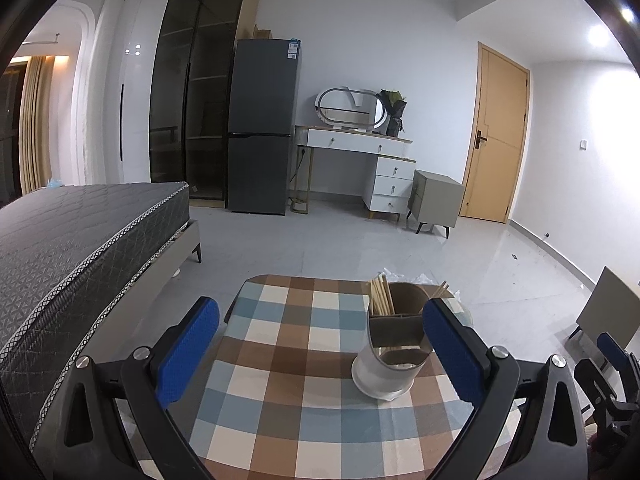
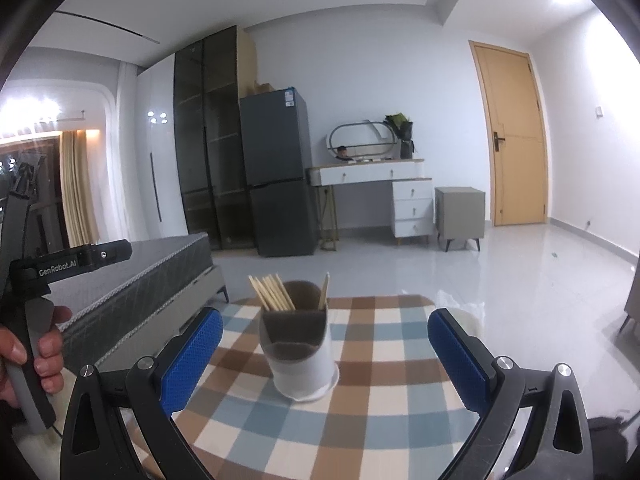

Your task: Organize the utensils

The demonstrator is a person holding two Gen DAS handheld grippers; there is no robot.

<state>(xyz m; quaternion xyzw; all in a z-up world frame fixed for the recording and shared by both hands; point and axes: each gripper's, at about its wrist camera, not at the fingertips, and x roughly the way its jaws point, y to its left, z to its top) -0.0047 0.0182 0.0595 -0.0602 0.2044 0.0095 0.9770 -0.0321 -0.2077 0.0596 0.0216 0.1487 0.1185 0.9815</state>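
Note:
A white utensil holder (image 1: 390, 364) with a brown divided insert stands upright on the checked table (image 1: 280, 360). Several wooden chopsticks (image 1: 380, 296) stand in its left rear compartment and one or two sticks (image 1: 438, 291) in the right one. My left gripper (image 1: 320, 352) is open and empty, its right finger just beside the holder. In the right wrist view the holder (image 2: 300, 364) stands between the fingers of my right gripper (image 2: 326, 354), ahead of them, with chopsticks (image 2: 272, 294) and a single stick (image 2: 324, 290) in it. That gripper is open and empty.
A grey bed (image 1: 80, 248) lies left of the table. The person's hand on the left gripper's handle (image 2: 36, 344) shows at the left edge. A fridge (image 1: 262, 128), a dressing table (image 1: 360, 148), a bedside cabinet (image 1: 436, 200) and a door (image 1: 500, 136) stand at the far wall.

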